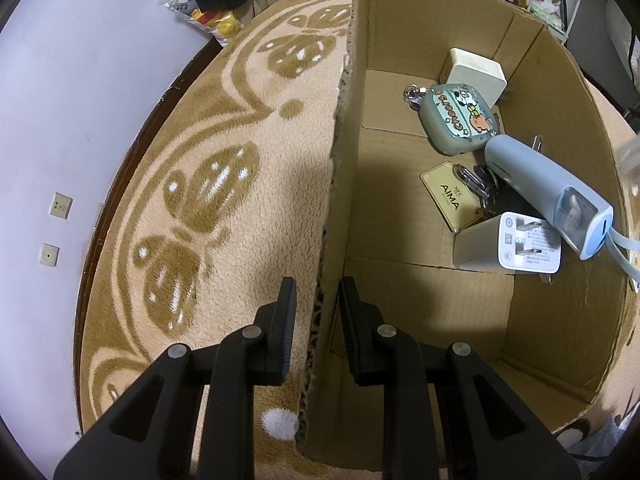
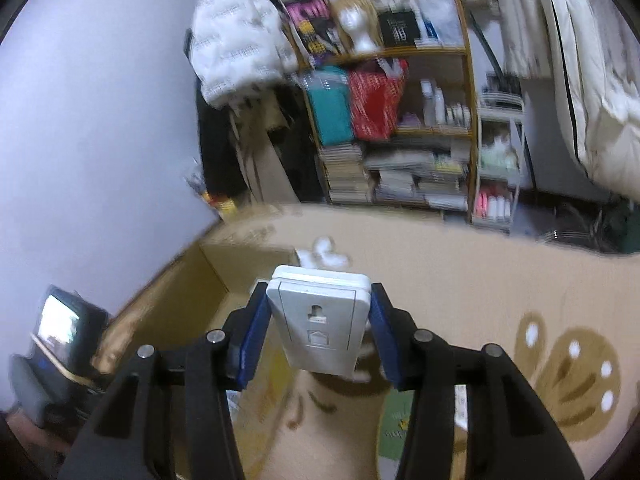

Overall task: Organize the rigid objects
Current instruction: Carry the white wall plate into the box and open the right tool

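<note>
Fleece blanket (image 1: 208,184), beige with brown leaf pattern, covers the surface under the cardboard box (image 1: 440,12); a dark wooden edge shows along its left side, pale wall beyond.

Left hand-held gripper (image 1: 317,300): jaws straddle the box's near wall, one finger outside over the blanket, one inside. Narrow gap on each side of the cardboard; cannot tell if the pads actually touch it.

Box contents, clustered toward the far right corner: cream charger block (image 1: 474,69) at the back, green cartoon case (image 1: 458,120) with key ring just in front, blue cylindrical device (image 1: 548,196) lying diagonally, yellow tag (image 1: 452,196) with keys, white plug adapter (image 1: 516,246) nearest.

Right hand-held gripper (image 2: 319,320): blue pads pressed against both sides of a white wall socket (image 2: 320,320), held off the blanket, box opening lower left of it. View is motion-blurred.

Room: wooden shelf (image 2: 400,120) crammed with books, bags and a wig head; white padded jacket (image 2: 236,40) hanging left; pale curtains (image 2: 560,60) right; small lit screen (image 2: 60,324) at lower left.
</note>
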Available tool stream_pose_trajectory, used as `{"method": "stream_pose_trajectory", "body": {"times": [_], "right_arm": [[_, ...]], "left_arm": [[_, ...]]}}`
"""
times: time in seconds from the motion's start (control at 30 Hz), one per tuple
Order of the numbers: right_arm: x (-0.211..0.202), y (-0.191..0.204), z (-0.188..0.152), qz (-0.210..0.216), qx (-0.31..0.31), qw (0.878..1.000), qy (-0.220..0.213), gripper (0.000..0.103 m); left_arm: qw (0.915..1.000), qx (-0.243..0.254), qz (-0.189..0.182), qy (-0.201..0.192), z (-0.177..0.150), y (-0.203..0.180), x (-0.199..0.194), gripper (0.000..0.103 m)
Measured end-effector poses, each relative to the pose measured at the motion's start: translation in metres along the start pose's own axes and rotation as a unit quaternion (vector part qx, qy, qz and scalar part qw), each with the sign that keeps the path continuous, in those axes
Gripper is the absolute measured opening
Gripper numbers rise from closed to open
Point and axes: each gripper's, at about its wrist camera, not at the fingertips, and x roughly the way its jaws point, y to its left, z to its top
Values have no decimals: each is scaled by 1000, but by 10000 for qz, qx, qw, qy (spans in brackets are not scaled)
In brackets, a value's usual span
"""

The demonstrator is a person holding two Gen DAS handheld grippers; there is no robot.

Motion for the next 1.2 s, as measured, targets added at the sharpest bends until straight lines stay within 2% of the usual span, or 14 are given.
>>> {"method": "stream_pose_trajectory", "body": {"times": [0.13, 0.3, 0.5, 0.73, 1.07, 1.2], "right_arm": [[-25, 24, 28, 423, -143, 9980, -438, 52], [-28, 58, 38, 891, -342, 9941, -514, 52], [7, 84, 15, 1049, -548, 9930, -46, 52], [31, 83, -15, 977, -592, 9926, 414, 52], [50, 73, -26, 1043, -372, 9908, 773, 52], [48, 66, -26, 1053, -248, 9915, 721, 52]], "left_arm": [[9999, 59, 111, -19, -1, -4, 0, 22], [10000, -32, 22, 0, 0, -1, 0, 22], [10000, -35, 1, -25, 0, 0, -1, 21], [10000, -49, -47, -38, 0, 2, -1, 20], [9999, -62, -71, -46, 0, 3, -1, 20], [10000, -46, -44, -58, 2, 2, -1, 20]]}}
